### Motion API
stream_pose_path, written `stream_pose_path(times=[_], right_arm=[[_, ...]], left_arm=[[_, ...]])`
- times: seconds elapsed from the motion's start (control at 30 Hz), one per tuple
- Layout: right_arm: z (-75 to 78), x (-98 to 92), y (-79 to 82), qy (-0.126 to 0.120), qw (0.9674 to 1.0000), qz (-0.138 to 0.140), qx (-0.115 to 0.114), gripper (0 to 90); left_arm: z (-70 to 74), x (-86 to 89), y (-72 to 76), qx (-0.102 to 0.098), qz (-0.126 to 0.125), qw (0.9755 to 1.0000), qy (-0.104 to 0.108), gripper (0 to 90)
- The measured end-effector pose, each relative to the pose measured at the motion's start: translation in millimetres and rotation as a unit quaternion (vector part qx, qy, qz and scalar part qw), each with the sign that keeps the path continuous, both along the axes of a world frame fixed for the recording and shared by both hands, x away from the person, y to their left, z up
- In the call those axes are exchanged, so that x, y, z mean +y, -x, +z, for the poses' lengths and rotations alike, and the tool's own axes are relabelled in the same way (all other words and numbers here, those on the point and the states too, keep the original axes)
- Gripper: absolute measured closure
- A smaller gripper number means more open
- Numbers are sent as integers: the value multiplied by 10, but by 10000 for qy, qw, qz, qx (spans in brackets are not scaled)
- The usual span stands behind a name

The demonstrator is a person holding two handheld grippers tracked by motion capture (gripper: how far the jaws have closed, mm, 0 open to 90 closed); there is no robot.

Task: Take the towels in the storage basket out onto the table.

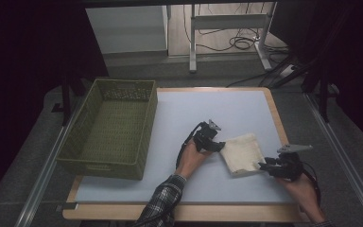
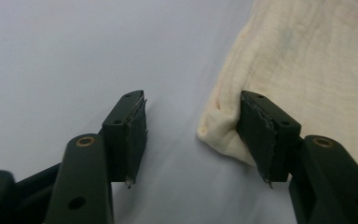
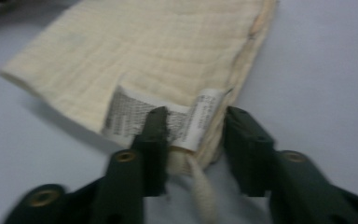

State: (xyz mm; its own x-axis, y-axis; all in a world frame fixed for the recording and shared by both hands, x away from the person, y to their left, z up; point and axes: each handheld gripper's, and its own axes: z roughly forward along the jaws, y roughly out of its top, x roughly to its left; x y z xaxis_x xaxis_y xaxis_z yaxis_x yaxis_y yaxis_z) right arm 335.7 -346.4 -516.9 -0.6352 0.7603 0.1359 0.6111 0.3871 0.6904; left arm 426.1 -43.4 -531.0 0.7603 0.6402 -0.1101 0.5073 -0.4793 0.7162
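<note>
Folded cloth (image 1: 242, 153) lies flat on the desk (image 1: 208, 113), between the two grippers, right of the basket (image 1: 108, 127).

Left gripper (image 2: 191, 135): jaws open, straddling the cloth's corner. One pad touches the folded edge, the other is on bare desk, well clear. No pinch yet.

Right gripper (image 3: 193, 149): jaws part open around the opposite corner, care label (image 3: 163, 116) and loop between them. Inner jaw sits on top of the label, outer jaw just beside the edge. Can't confirm the pads are pressing, so I'm calling it not gripped.

To do it well, I'd say:
- slide the lower jaw under all layers before closing, or only the top ply lifts
- on the right, grab cloth, not just the label
- close both, then lift together, level, so the fold holds
</note>
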Motion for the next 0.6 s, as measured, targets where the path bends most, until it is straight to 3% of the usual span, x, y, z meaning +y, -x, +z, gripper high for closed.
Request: stream_pose_path(times=[0.1,0.17,0.37,0.5,0.6], right_arm=[[-20,-39,-26,-273,9995,45,182,733],[-34,-53,-38,-460,9985,73,295,773],[-9,0,26,-243,9997,59,78,802],[35,25,41,-196,9998,103,21,804],[73,25,61,-268,9995,145,1,804]], left_arm=[[9,9,-8,48,-93,9999,-19,461],[14,7,-1,112,-205,9997,41,532],[38,-34,28,317,-398,9986,110,786],[76,-72,85,15,-506,9986,-180,824],[114,-58,73,61,-538,9983,-224,828]])
